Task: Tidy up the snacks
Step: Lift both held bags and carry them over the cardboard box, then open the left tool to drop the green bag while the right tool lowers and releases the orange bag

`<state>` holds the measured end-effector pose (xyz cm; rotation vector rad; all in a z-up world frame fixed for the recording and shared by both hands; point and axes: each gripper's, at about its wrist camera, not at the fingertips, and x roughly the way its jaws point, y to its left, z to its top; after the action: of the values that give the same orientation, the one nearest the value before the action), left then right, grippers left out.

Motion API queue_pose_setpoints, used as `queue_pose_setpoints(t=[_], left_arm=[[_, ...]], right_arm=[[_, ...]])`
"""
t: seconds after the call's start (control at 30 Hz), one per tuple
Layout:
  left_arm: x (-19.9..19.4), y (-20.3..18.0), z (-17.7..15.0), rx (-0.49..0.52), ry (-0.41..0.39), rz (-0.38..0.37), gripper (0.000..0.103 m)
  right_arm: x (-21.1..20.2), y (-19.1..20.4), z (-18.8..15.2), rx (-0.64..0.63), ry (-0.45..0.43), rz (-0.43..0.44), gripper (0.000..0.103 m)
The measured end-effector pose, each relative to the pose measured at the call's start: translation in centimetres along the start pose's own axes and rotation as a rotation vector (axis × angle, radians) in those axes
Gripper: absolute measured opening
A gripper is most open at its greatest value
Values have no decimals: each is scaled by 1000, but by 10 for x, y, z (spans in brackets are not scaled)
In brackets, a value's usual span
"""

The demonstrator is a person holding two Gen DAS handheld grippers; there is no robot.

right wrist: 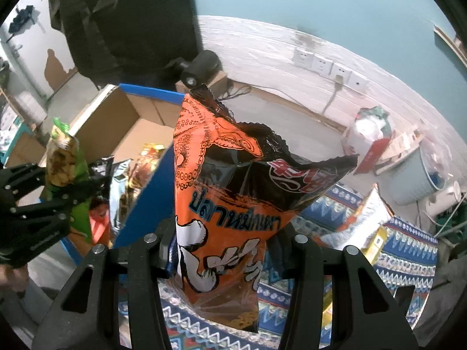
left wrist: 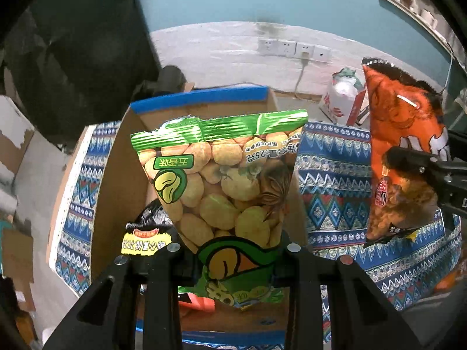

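Observation:
My left gripper (left wrist: 233,265) is shut on a green broad-bean snack bag (left wrist: 221,180) and holds it upright over the open cardboard box (left wrist: 116,157) with blue taped edges. My right gripper (right wrist: 224,262) is shut on an orange and black squid snack bag (right wrist: 230,204), held upright above the patterned cloth, right of the box. The orange bag and right gripper show at the right of the left wrist view (left wrist: 402,160). The green bag and left gripper show at the left of the right wrist view (right wrist: 62,160). Several snack bags (right wrist: 128,180) lie inside the box.
A blue patterned cloth (left wrist: 335,180) covers the table. More snack packets (right wrist: 367,221) lie on the cloth to the right. A white plastic bag (left wrist: 344,99) and a grey bin (right wrist: 420,172) stand on the floor beyond. Wall sockets (left wrist: 294,48) are behind.

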<state>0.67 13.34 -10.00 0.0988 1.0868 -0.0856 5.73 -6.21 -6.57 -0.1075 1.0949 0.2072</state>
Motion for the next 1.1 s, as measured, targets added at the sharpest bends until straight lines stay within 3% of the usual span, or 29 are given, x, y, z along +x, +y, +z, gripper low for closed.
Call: queue_pose_setpoints(t=[0.23,0.4,0.5,0.8,1.1], left_arm=[[14,9,-5,-2,35,14,38],[12,17,-6,-20,37,26,61],[3,24,-4,-26,17,51,68],[-18,59,-4,-70,-21,94,72],[-26,92,-7,-122,-26,118,73]], right_arm=[[5,22,11,-30,1,15,47],[5,33,16,-40,-1,32,47],[3,41,20,-44,-6,49,47],[1,72,38,-78,-25,91,47],[26,106,56,-112,3,126,47]])
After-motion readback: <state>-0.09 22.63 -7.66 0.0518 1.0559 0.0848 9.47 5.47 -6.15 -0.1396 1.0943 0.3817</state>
